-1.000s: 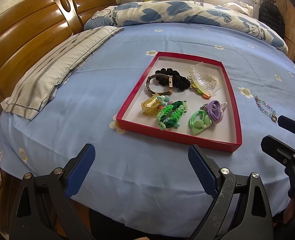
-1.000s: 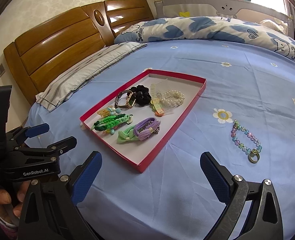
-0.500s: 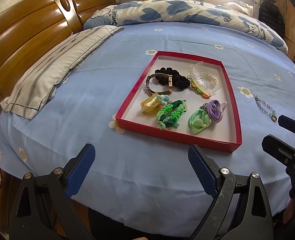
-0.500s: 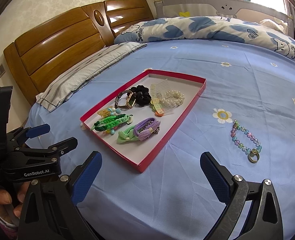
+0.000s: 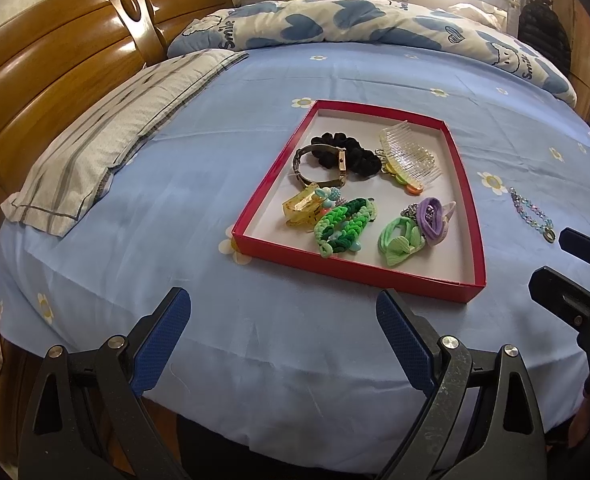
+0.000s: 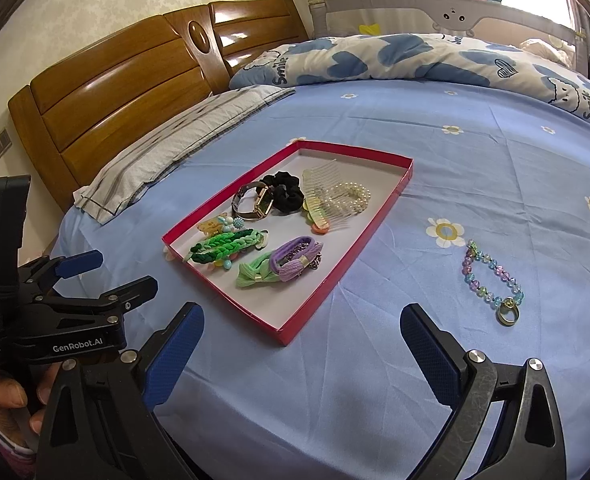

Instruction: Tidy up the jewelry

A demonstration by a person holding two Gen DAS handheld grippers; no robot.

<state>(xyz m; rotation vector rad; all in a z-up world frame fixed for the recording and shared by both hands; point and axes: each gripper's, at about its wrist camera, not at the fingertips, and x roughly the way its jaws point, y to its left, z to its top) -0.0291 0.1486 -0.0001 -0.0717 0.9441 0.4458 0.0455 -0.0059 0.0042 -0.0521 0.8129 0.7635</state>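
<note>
A red tray [image 5: 435,292] [image 6: 379,224] lies on the blue bed sheet. It holds a black scrunchie [image 5: 343,152], a watch [image 5: 319,166], a clear comb [image 5: 411,156], a green braided band [image 5: 345,228], a purple tie [image 5: 435,218] and other pieces. A beaded bracelet [image 6: 491,276] [image 5: 531,214] lies on the sheet right of the tray. My left gripper [image 5: 283,340] is open and empty, near the bed's front edge, in front of the tray. My right gripper [image 6: 301,352] is open and empty, near the tray's front corner, left of the bracelet.
A striped pillow [image 5: 107,140] lies at the left by the wooden headboard [image 5: 55,64]. A blue and white quilt [image 5: 375,28] is bunched along the far side. The bed's front edge drops off just under the grippers.
</note>
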